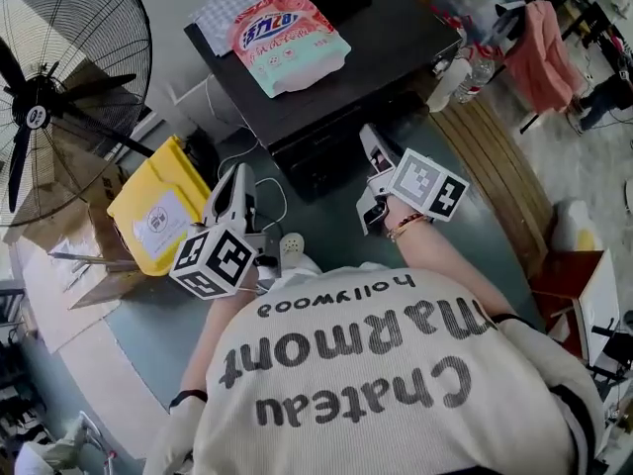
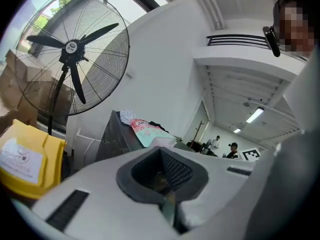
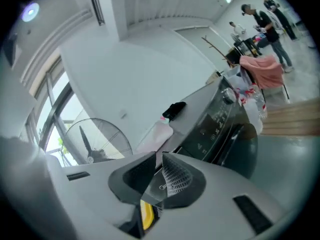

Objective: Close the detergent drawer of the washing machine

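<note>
Grippers: two, left gripper (image 1: 237, 174) and right gripper (image 1: 369, 137). Marker cubes: two, one on each, left cube (image 1: 213, 262) and right cube (image 1: 428, 186). Washing machine (image 1: 386, 28): one, ahead of both. Detergent bag (image 1: 289, 40): one. Checked cloth (image 1: 223, 13): one. Pedestal fan (image 1: 59, 97): one, left of left gripper. Yellow box (image 1: 158, 211): one, just beside left gripper. Pink cloth (image 1: 549, 52): one, right of right gripper.

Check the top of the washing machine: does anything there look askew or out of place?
Only mildly. The detergent bag lies flat and slanted on the washing machine, partly covering a checked cloth. Nothing looks spilled or damaged.
</note>
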Motion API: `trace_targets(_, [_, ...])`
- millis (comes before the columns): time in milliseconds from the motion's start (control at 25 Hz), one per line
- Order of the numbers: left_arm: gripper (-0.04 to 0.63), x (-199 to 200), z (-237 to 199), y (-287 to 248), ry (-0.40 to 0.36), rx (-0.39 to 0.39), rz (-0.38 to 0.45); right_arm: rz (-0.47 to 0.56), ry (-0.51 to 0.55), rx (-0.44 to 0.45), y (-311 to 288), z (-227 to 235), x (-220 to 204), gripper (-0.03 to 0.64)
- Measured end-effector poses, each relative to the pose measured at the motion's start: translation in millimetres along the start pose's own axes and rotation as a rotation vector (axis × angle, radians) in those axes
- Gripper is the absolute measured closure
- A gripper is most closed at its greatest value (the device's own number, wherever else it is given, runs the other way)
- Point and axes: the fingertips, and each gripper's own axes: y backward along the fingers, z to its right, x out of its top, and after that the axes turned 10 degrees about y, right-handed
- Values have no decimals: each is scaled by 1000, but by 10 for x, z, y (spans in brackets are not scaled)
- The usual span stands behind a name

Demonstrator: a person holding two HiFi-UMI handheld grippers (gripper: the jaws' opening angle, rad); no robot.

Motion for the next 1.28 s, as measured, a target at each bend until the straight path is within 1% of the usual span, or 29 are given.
trace_targets(200, [588,-108,316,345,-26,13,46,-8,219,91,370,-342,49,555])
trace_targets(280, [588,-169,386,440,-30,22,50,-14,277,120,478,-439,26,555])
trace_targets(360, [586,-229,383,464,-25,28,47,-28,312,136,495,-483,-35,555])
trace_targets(480, [586,-301,345,464,-18,33,42,-54,340,144,472,-483,-140,555])
trace_targets(720, [588,-416,242,512,-3,47,39,-80,362,147,437,-451,-299,555])
trace_targets(960, [587,-538,233,538,9,61,28,-132,383,162,461,-428,-496,555])
trace_targets(1280, [586,-602,197,624,17,72,24,-169,388,168,477,-440,-660,555])
